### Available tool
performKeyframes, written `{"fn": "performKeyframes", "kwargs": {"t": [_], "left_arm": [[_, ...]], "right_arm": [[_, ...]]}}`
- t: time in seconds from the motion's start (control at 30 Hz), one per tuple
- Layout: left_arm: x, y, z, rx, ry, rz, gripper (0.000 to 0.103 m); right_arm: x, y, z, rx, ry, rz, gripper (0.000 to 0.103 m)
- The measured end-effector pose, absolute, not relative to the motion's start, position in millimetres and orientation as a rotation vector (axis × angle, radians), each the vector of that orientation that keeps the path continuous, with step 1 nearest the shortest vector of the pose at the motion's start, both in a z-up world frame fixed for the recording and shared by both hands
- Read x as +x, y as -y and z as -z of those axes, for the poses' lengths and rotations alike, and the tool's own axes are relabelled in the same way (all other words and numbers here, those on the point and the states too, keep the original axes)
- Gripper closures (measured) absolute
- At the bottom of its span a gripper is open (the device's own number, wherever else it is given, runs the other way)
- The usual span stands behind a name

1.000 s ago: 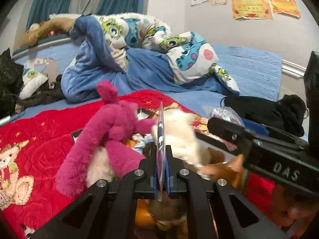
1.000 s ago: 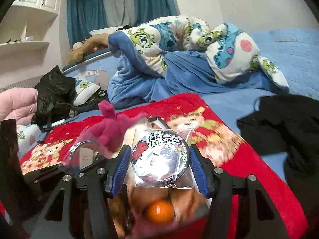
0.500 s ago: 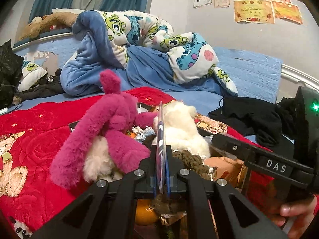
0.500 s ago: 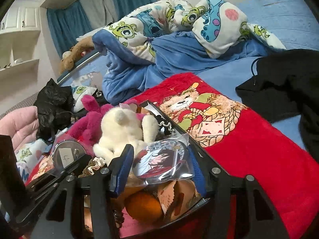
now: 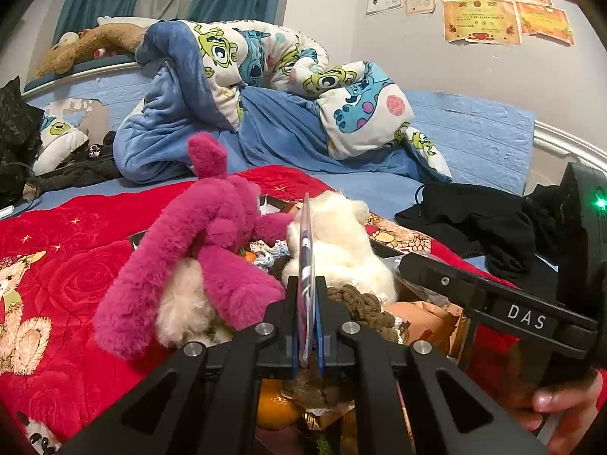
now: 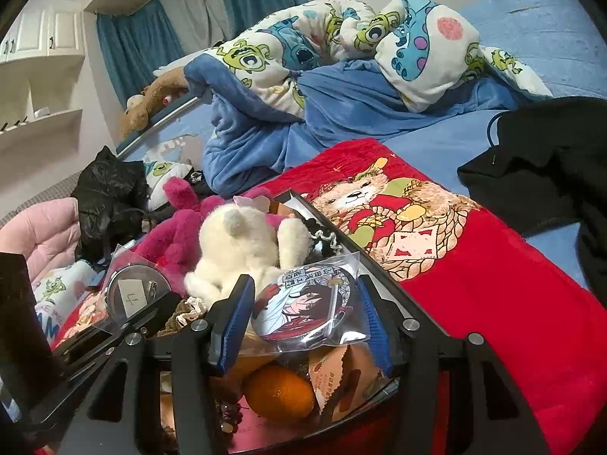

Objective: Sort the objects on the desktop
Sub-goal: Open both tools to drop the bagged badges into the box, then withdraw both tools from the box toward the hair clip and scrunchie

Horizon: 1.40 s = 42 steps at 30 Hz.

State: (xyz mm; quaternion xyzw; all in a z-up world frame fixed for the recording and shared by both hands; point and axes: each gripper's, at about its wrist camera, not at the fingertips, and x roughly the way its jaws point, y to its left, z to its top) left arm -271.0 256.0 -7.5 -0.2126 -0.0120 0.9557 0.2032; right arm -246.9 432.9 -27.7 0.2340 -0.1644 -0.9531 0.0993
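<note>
Looking through the left wrist view: left gripper [image 5: 307, 314] is clenched on a bagged round badge [image 5: 305, 265], held edge-on and upright between the pads. Directly past it, a magenta plush [image 5: 205, 242] and a white plush [image 5: 341, 242] fill the black tray [image 5: 137, 236], packed tight with an orange [image 5: 275, 404] below the jaws. Right gripper [image 5: 413, 265] comes in from the right, near the tray's right side, a hand [image 5: 561, 409] on its grip. Red blanket [image 5: 57, 265] left of the tray is open.

Right wrist view: right gripper [image 6: 303, 311] grasps a second bagged anime badge [image 6: 303, 307], tilted face-up, pads on its left and right edges. It sits over the tray's near corner, above the orange [image 6: 279, 392] and a snack packet [image 6: 341, 379]. Tray's right rim [image 6: 341, 235] runs diagonally just beside the right finger; red blanket beyond it is open up to the black garment [image 6: 538, 174]. Left gripper [image 6: 125, 326] is at left with its badge [image 6: 134, 292].
</note>
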Motion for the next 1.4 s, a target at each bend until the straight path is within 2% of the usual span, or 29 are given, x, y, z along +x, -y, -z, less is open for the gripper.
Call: {"fn": "performKeyframes", "kwargs": {"t": [0.13,0.17,0.2,0.23,0.27,0.3,0.33,0.37,0.4,0.43,0.8,1.13,1.3,1.4], "left_arm": [[-271,-256,7,-0.593,0.032,-2.667,0.096],[-270,-256,7,-0.593,0.029,-2.669,0.096],[-270,-256,7,-0.595,0.023,-2.678,0.093],[-268,-258,7,-0.596,0.007,-2.700,0.080],[-267,-258,7,-0.594,-0.001,-2.705,0.071],[-265,-259,6,-0.583,-0.008,-2.706,0.053],[-262,-260,5,-0.566,-0.020,-2.721,0.036],[-259,-261,4,-0.549,-0.029,-2.733,0.026],[-255,-261,3,-0.522,-0.037,-2.744,0.006],[-253,-261,2,-0.502,-0.039,-2.750,0.000],[-253,-256,-1,-0.511,-0.049,-2.782,0.000],[-253,-254,-2,-0.501,-0.038,-2.791,0.000],[-253,-249,-1,-0.541,-0.004,-2.802,0.000],[-246,-243,-2,-0.558,0.055,-2.780,0.000]], "right_arm": [[-247,-437,28,0.686,0.516,2.797,0.049],[-247,-437,28,0.682,0.519,2.795,0.046],[-247,-437,27,0.679,0.520,2.790,0.037],[-247,-437,27,0.675,0.517,2.784,0.024],[-246,-435,26,0.671,0.502,2.788,0.016],[-245,-433,25,0.661,0.487,2.796,0.002],[-243,-431,24,0.647,0.471,2.804,0.000],[-240,-430,22,0.619,0.458,2.812,0.000],[-238,-430,21,0.602,0.456,2.817,0.000],[-236,-431,20,0.586,0.459,2.824,0.000],[-215,-451,11,0.412,0.595,2.973,0.000],[-178,-435,-6,0.121,0.408,3.190,0.000],[-154,-450,-9,-0.047,0.505,3.298,0.000],[-148,-459,-6,0.000,0.564,3.276,0.000]]}}
